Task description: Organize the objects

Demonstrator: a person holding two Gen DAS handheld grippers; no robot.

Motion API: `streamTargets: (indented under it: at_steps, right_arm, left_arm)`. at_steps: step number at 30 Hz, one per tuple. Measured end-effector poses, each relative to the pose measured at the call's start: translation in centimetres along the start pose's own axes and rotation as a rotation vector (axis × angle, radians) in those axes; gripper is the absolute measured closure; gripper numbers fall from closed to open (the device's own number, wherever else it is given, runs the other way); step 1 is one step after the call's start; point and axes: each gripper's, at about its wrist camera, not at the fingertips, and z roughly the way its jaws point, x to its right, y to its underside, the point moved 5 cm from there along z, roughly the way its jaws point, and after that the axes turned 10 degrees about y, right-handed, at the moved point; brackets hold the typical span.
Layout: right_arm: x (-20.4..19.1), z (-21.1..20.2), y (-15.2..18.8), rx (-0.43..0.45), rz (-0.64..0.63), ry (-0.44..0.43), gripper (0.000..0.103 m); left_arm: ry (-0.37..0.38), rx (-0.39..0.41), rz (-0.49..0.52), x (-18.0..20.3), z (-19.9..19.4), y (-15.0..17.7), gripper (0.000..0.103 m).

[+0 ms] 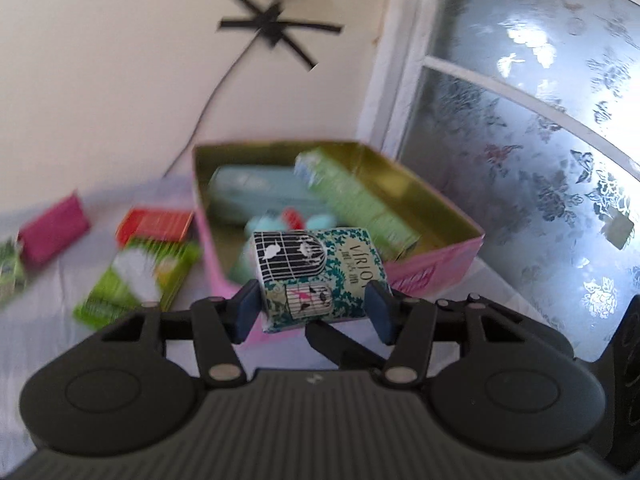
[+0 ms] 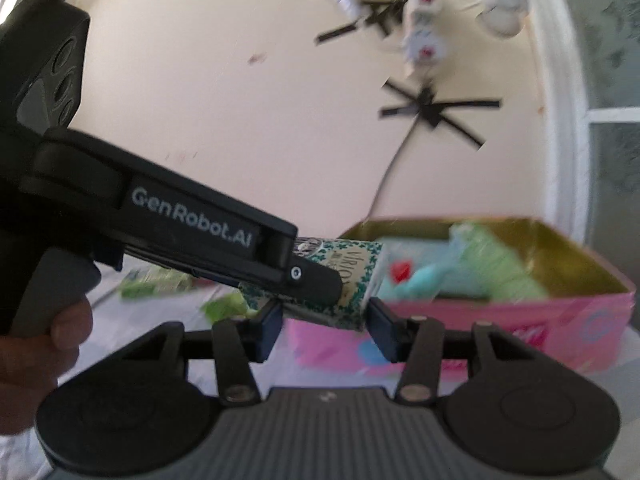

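A small soap-sized carton [image 1: 320, 276] printed with black birdcages, white birds and teal foliage, with lettering down one side, sits at the centre of the left wrist view. The left gripper [image 1: 314, 312] is clamped on it, both blue pads [image 1: 246, 314] pressing its opposite sides, and the carton is held clear of the table. Its upper edge overlaps the near corner of the pink tin box [image 1: 436, 268] behind it.

In the right wrist view the same carton [image 2: 356, 272] appears just left of centre, partly hidden by the left gripper's black finger, which crosses from the left edge. The right gripper [image 2: 322, 330] sits just below the carton with its jaws part open. Its blue pads [image 2: 270, 330] flank the carton's lower edge, and I cannot tell whether they touch it. A hand [image 2: 38, 354] holds the left tool's handle at the lower left.

The tin is open-topped with a gold interior. A pale blue case [image 1: 256, 196] and a long green box [image 1: 360, 204] lie inside, and smaller turquoise and red items fill the near end.

To the left of the tin on the white table [image 1: 48, 320] lie a red packet [image 1: 158, 222], a green packet [image 1: 140, 280] and a magenta box [image 1: 54, 232], well apart from the carton. A frosted window [image 1: 540, 140] fills the right side.
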Motion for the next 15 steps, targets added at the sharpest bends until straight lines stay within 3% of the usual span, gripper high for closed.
streamTargets:
  at_steps: [6,15]
  right_arm:
    - [1.4,-0.1,0.2,0.037,0.022,0.045,0.053]
    - [4.6,3.2,-1.0,0.014,0.033,0.128,0.052]
  left_arm:
    - [0.007,0.012,0.04,1.6,1.2,-0.6,0.044]
    - [0.009,0.013,0.116,3.3,5.5,-2.7,0.044]
